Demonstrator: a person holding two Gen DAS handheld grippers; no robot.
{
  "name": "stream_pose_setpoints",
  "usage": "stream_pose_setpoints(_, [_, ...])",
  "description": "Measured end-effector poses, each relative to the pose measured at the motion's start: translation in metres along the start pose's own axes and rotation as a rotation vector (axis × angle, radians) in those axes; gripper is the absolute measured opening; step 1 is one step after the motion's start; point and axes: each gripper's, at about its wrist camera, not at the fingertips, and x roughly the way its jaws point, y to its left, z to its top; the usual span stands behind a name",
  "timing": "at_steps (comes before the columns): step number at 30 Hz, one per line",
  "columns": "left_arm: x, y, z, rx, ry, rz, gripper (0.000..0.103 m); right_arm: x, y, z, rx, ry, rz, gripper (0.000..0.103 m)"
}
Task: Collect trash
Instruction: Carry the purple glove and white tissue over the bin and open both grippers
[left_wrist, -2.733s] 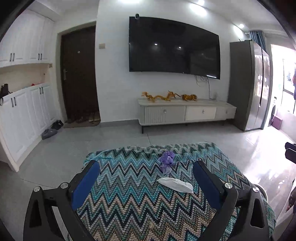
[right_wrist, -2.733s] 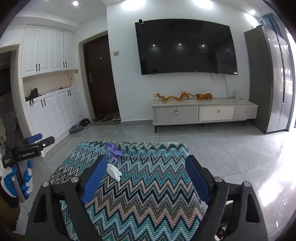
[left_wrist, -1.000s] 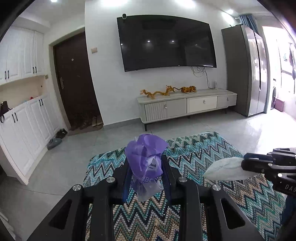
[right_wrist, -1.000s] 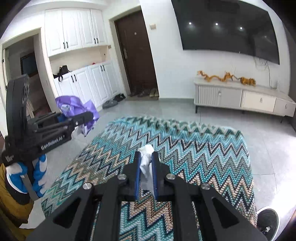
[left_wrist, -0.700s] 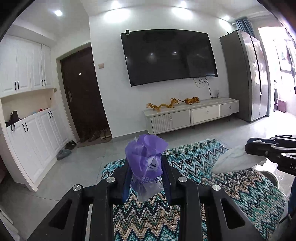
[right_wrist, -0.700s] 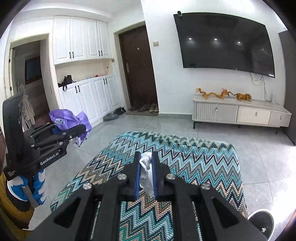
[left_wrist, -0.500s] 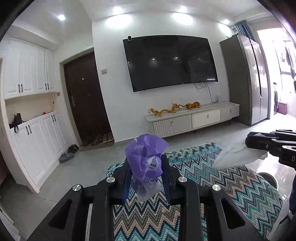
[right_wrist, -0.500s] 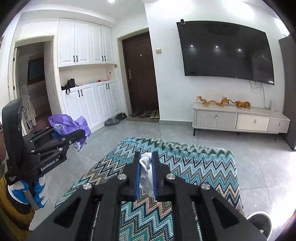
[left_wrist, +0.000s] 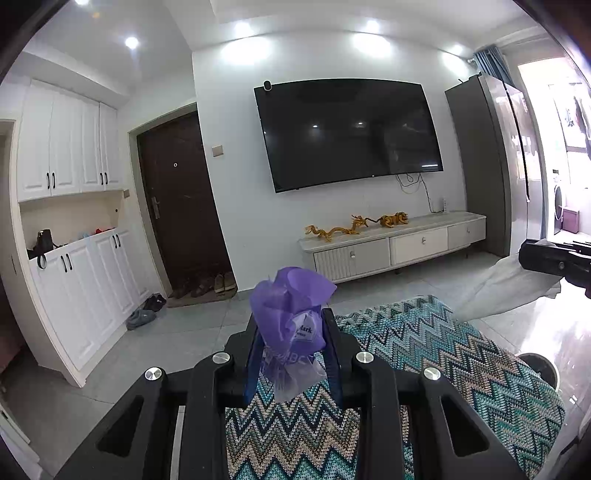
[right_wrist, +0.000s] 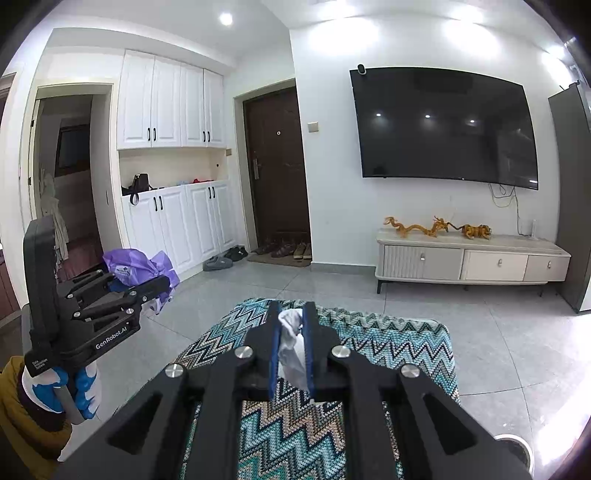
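Observation:
My left gripper (left_wrist: 291, 325) is shut on a crumpled purple plastic wrapper (left_wrist: 290, 314) and holds it in the air above the zigzag cloth (left_wrist: 424, 354). The left gripper also shows at the left of the right wrist view (right_wrist: 162, 286), with the purple wrapper (right_wrist: 129, 269) in it. My right gripper (right_wrist: 290, 317) is shut on a white tissue (right_wrist: 290, 339) and holds it above the same cloth (right_wrist: 388, 343). In the left wrist view the right gripper (left_wrist: 524, 254) enters from the right edge with the tissue (left_wrist: 502, 288) hanging from it.
A round bin (left_wrist: 539, 365) stands on the floor at the cloth's right side and shows in the right wrist view (right_wrist: 515, 445). Ahead are a TV cabinet (left_wrist: 395, 247), a wall TV (left_wrist: 351, 133), a fridge (left_wrist: 491, 162), white cupboards (right_wrist: 177, 221) and shoes (right_wrist: 221, 262).
Both grippers closed, the left on the purple wrapper and the right on the tissue, and lifted them off the cloth. Over the last second both have risen and tilted upward.

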Motion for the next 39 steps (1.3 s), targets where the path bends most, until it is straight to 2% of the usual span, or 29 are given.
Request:
stream_pose_setpoints(15, [0.029,-0.040,0.012,0.077,0.056,-0.003,0.028,0.005,-0.053,-0.011,0.073,-0.003,-0.002,0.011])
stream_pose_setpoints(20, [0.039,-0.066,0.019,0.122,0.077,-0.015,0.028,0.003,-0.075,-0.020,0.106,-0.012,-0.010,0.011])
stream_pose_setpoints(24, [0.048,-0.102,0.027,0.176,0.088,-0.056,0.028,-0.007,-0.105,-0.030,0.148,-0.030,-0.031,0.011])
stream_pose_setpoints(30, [0.062,-0.192,0.038,0.274,0.093,-0.200,0.028,-0.041,-0.161,-0.056,0.225,-0.049,-0.136,0.011])
stream_pose_setpoints(35, [0.081,-0.281,0.038,0.287,0.169,-0.442,0.028,-0.082,-0.217,-0.092,0.292,-0.027,-0.291,0.010])
stream_pose_setpoints(39, [0.102,-0.352,0.026,0.274,0.279,-0.625,0.028,-0.106,-0.264,-0.131,0.358,0.035,-0.415,0.011])
